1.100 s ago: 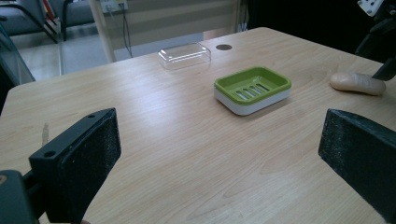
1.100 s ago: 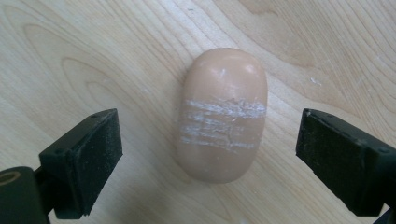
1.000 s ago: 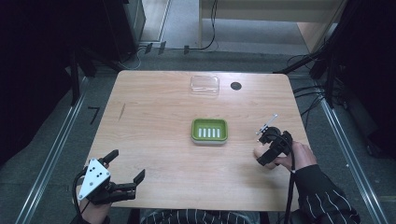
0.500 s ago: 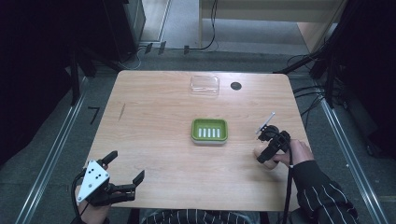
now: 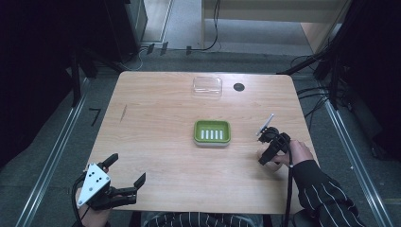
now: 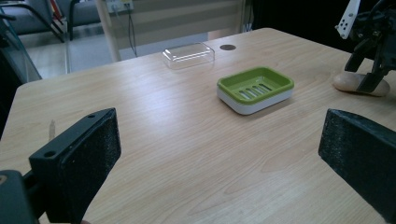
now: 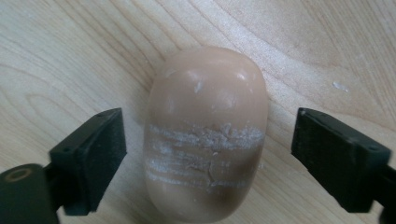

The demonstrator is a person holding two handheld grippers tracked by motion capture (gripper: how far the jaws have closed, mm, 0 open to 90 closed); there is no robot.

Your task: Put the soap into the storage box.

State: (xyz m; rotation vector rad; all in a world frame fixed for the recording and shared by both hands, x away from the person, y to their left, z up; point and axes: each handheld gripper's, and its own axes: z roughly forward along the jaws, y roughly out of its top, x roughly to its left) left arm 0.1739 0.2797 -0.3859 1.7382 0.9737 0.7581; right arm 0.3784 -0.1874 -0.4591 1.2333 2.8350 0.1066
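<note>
Between matte black jaws, smooth oval soap bar (image 7: 208, 135), scuffed white.

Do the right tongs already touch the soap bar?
Apart. In the right gripper view, bare wood shows between each open jaw of the right tongs and the soap bar.

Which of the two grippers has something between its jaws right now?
The right gripper, at the table's right side: its open jaws straddle the tan soap bar without touching it. The left gripper, at the near left corner, is open over bare wood.
</note>
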